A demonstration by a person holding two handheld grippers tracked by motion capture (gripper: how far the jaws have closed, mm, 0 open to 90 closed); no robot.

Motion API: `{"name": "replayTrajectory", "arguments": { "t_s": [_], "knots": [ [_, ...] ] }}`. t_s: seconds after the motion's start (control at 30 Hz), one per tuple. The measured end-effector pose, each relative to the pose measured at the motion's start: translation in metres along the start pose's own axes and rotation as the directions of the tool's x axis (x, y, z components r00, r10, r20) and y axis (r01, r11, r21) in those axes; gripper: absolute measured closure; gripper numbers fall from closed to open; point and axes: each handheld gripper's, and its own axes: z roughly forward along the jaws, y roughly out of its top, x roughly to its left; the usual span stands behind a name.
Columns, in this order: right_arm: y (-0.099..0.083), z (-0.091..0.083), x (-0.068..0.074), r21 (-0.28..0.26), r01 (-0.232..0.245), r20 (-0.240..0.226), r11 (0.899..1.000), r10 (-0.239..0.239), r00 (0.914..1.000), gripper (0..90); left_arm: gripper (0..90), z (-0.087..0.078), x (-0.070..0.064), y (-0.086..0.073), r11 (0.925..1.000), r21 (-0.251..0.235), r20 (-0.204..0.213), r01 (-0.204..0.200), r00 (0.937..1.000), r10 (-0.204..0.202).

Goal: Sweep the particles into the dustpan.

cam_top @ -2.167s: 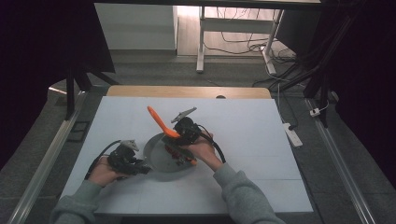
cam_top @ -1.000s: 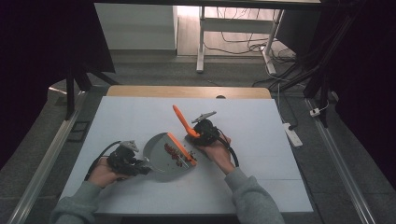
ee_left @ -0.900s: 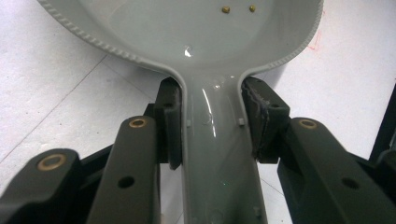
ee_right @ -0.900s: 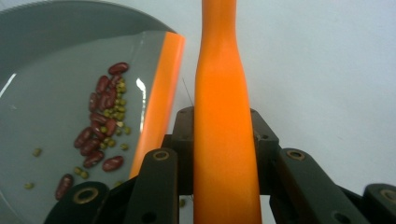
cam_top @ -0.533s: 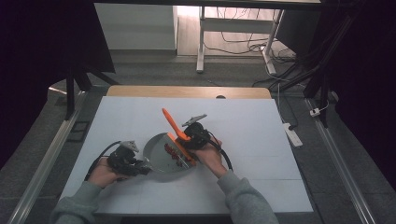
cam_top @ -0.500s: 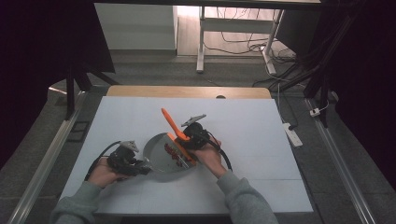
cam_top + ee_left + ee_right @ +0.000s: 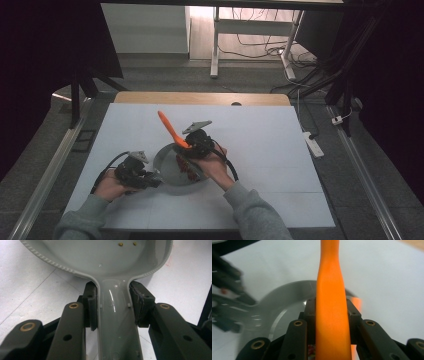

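Left hand-held gripper point(image 7: 113, 312) clamps the grey pan's handle point(image 7: 116, 322) between its jaws; right hand-held gripper point(image 7: 332, 315) grips the orange spatula point(image 7: 332, 315).

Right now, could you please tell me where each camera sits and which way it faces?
High view: above the person's side, looking forward and down at the white table; both forearms show.
Left gripper view: on the left tool, looking along its jaws at the grey pan.
Right gripper view: on the right tool, facing the orange spatula.
All share the pan.

My spatula point(image 7: 332, 315) cut off top and bottom; pan point(image 7: 287, 297) behind it blurred; reddish bits point(image 7: 184, 165) in pan, perhaps food, too small to tell.
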Motion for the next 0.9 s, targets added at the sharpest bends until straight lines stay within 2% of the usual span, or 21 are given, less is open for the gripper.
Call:
{"name": "replayTrajectory", "arguments": {
  "t_s": [0.07, 0.17, 0.23, 0.3, 0.43, 0.57, 0.67, 0.73, 0.77, 0.83, 0.9],
  "knots": [
    [-0.003, -0.005, -0.011, -0.001, -0.022, 0.046, 1.0, 0.022, 0.9987, 70.4, 61.3, 0.0, 0.0, 0.0, 1.0, -0.001, 0.001, -0.001, 1.0, 0.001],
    [-0.016, -0.007, -0.03, 0.01, -0.067, 0.111, 0.998, 0.065, 0.9917, 70.4, 61.2, 0.0, 0.0, 0.0, 1.0, 0.0, 0.0, 0.0, 1.0, 0.0],
    [-0.025, -0.004, -0.039, 0.032, -0.091, 0.139, 0.995, 0.086, 0.9867, 70.4, 61.3, 0.0, 0.0, 0.0, 1.0, -0.002, 0.001, 0.001, 1.0, -0.001],
    [-0.034, -0.002, -0.045, 0.047, -0.115, 0.143, 0.992, 0.107, 0.9838, 70.5, 61.3, 0.0, 0.0, 0.0, 1.0, -0.003, 0.003, 0.003, 1.0, -0.003],
    [-0.039, 0.0, -0.042, 0.046, -0.124, 0.121, 0.991, 0.118, 0.9856, 70.5, 61.3, 0.001, 0.001, 0.0, 1.0, 0.0, 0.001, 0.004, 1.0, -0.004],
    [-0.036, 0.005, -0.027, 0.046, -0.109, 0.082, 0.993, 0.105, 0.991, 70.5, 61.2, 0.0, 0.0, 0.0, 1.0, 0.0, 0.001, 0.003, 1.0, -0.003],
    [-0.032, 0.008, -0.017, 0.015, -0.095, 0.067, 0.995, 0.094, 0.9933, 70.5, 61.3, 0.001, 0.001, 0.0, 1.0, -0.001, 0.002, 0.006, 1.0, -0.006],
    [-0.028, 0.009, -0.012, -0.012, -0.133, 0.008, 0.991, 0.133, 0.9911, 70.5, 61.3, 0.001, 0.001, 0.0, 1.0, 0.0, 0.0, 0.007, 1.0, -0.007],
    [-0.025, 0.01, -0.008, -0.018, -0.136, -0.016, 0.991, 0.136, 0.9906, 70.5, 61.3, 0.001, 0.001, 0.0, 1.0, -0.001, 0.001, 0.007, 1.0, -0.007],
    [-0.02, 0.012, -0.002, -0.024, -0.12, -0.034, 0.992, 0.119, 0.9923, 70.5, 61.3, 0.001, 0.001, -0.001, 1.0, -0.003, 0.002, 0.008, 1.0, -0.008],
    [-0.017, 0.01, -0.001, -0.044, -0.128, -0.052, 0.991, 0.125, 0.9907, 70.5, 61.3, 0.001, 0.001, -0.001, 0.9999, -0.005, 0.001, 0.011, 0.9999, -0.011]
  ]
}}
